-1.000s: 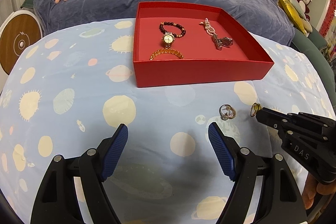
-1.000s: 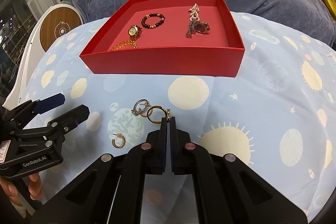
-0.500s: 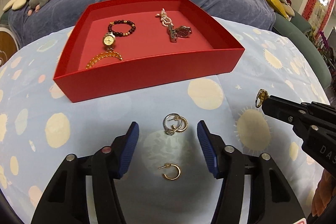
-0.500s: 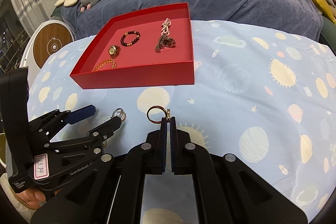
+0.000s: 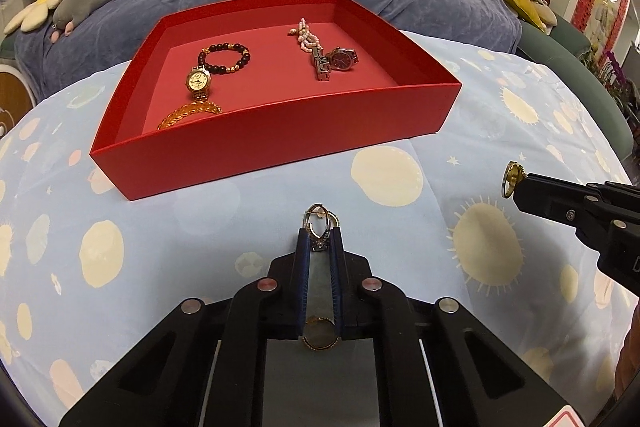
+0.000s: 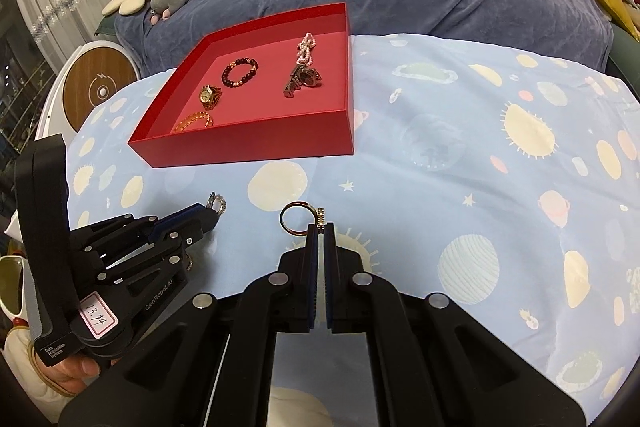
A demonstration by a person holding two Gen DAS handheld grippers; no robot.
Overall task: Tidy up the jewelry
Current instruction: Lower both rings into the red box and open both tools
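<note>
Both grippers are loaded rn. Left gripper (image 5: 320,233) is clamped on a little cluster of silver and gold rings (image 5: 319,223), pinched right at the tips of its blue pads, w/ most of the hoops sticking out past them. Right gripper (image 6: 321,227) is squeezed on a gold ring pair (image 6: 301,221), one plain hoop hanging off to the left of the tips and a studded band edge-on just above them. Both loads are up off the space-print cloth (image 5: 168,259), short of the red box (image 5: 272,137).

Box already has a gold watch (image 5: 197,81), a dark bead bracelet (image 5: 224,57), an amber bracelet (image 5: 189,113), a pearl strand (image 5: 307,35) and a steel watch (image 5: 340,60). One gold hoop earring (image 5: 319,335) lies on the cloth under my left gripper, seen through the slot, so that's for later.

To do this bit well, imo: keep the squeeze steady, since both grips are shallow and a wobble could flick a ring out. Lift clear of the front wall, go in one at a time, and come down low over a bare patch of red floor, e.g. front right, before letting go, so nothing bounces or tangles w/ the bracelets.
</note>
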